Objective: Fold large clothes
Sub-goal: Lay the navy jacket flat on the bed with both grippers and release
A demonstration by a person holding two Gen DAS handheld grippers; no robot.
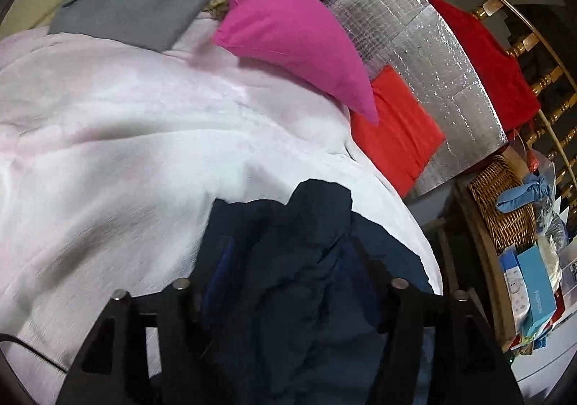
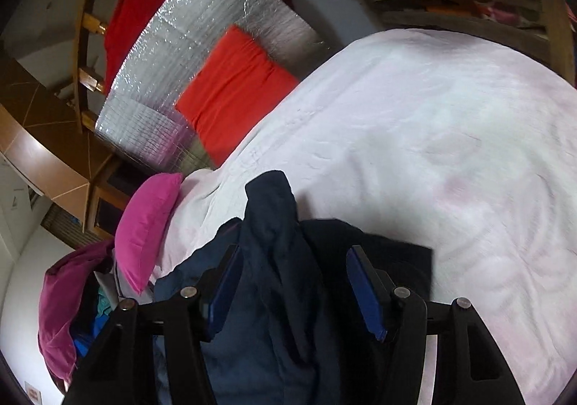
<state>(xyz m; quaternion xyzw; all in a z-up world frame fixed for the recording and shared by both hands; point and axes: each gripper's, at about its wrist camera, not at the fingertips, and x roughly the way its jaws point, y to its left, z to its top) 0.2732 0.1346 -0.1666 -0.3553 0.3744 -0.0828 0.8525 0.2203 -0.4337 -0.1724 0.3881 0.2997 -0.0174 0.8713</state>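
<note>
My left gripper [image 1: 288, 260] and right gripper [image 2: 294, 278] both stand with jaws parted, pads clear of the crumpled dark navy garment [image 2: 274, 260] that lies bunched between them on the pale pink-white bedspread [image 2: 432, 138], near the magenta pillow [image 1: 292, 33].

Navy garment [image 1: 288, 260] cut off below

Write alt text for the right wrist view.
The right gripper stands open over a crumpled navy garment lying between its blue-padded fingers on a white bedspread. Beyond lie a pink pillow and an orange cushion against a silver foil panel.
</note>
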